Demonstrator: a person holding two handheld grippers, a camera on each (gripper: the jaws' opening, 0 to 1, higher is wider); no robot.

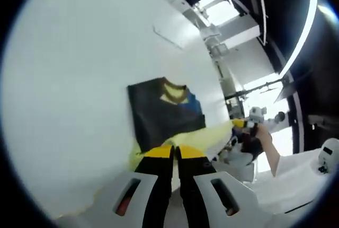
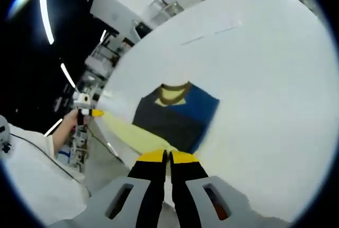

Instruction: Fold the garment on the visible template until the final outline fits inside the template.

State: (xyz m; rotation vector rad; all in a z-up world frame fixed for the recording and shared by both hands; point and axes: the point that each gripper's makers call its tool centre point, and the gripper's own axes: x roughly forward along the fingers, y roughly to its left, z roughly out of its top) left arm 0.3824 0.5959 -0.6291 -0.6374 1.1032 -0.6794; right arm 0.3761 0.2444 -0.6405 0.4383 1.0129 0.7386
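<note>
A dark navy garment [image 1: 161,114] with a yellow collar and a blue patch lies on the white table [image 1: 74,79]. Its pale yellow edge [image 1: 212,135] is lifted and stretched taut between both grippers. My left gripper [image 1: 175,152] is shut on one end of that edge, its yellow tips pressed together. The right gripper [image 1: 246,124], held by a hand, pinches the other end. In the right gripper view, the garment [image 2: 177,114] lies ahead, my right gripper [image 2: 168,157] is shut on the yellow edge [image 2: 132,131], and the left gripper [image 2: 87,110] holds the far end.
A faint rectangular outline [image 1: 172,33] marks the table beyond the garment, also faint in the right gripper view as outline marks [image 2: 212,33]. The table edge [image 1: 225,106] runs close to the grippers. A person in white [image 2: 32,169] stands at the left. Shelving and ceiling lights lie behind.
</note>
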